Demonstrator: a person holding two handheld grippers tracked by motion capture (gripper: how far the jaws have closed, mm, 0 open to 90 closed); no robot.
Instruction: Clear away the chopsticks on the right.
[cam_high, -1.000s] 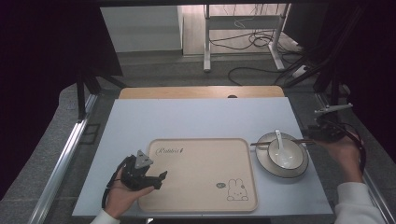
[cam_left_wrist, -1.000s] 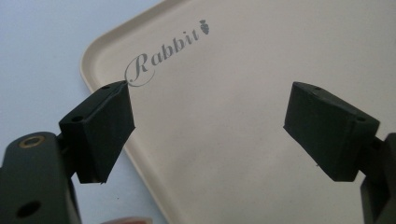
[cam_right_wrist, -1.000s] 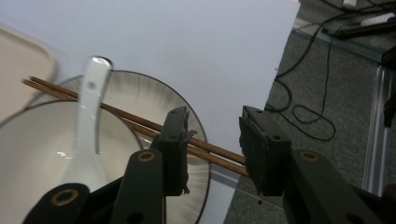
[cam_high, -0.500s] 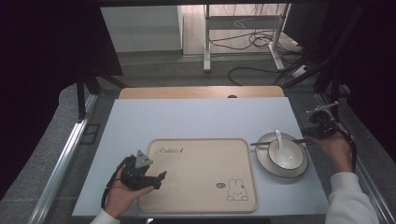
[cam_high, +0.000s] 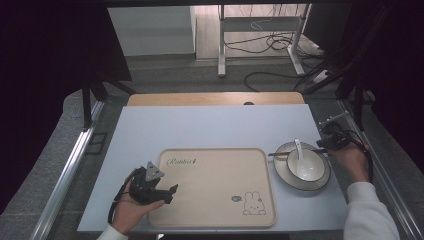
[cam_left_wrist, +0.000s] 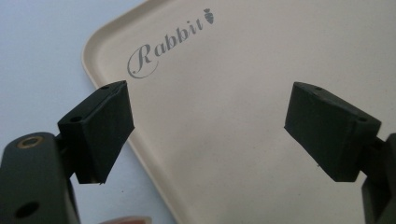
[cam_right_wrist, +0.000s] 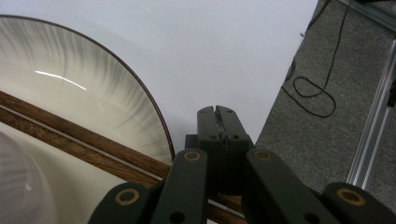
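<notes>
The left gripper (cam_high: 167, 192) hovers spread over the near-left corner of the tray (cam_high: 215, 200), a smooth beige slab with rounded rim and rabbit print, bare so far; right of the tray, the right gripper (cam_high: 325, 145), jaws pressed together, pinches the dark wooden chopsticks (cam_right_wrist: 84, 140) lying across the glossy streaked plate (cam_high: 320, 180); bowl (cam_high: 306, 165) and white spoon (cam_high: 299, 150) remain on it; loading seems barely begun.

Black jaws spread wide, beige Rabbit tray (cam_left_wrist: 243, 93) beneath

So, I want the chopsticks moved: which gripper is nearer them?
Right. The right gripper is at the chopsticks' end by the plate; the left gripper hangs over the tray's near-left corner.
</notes>
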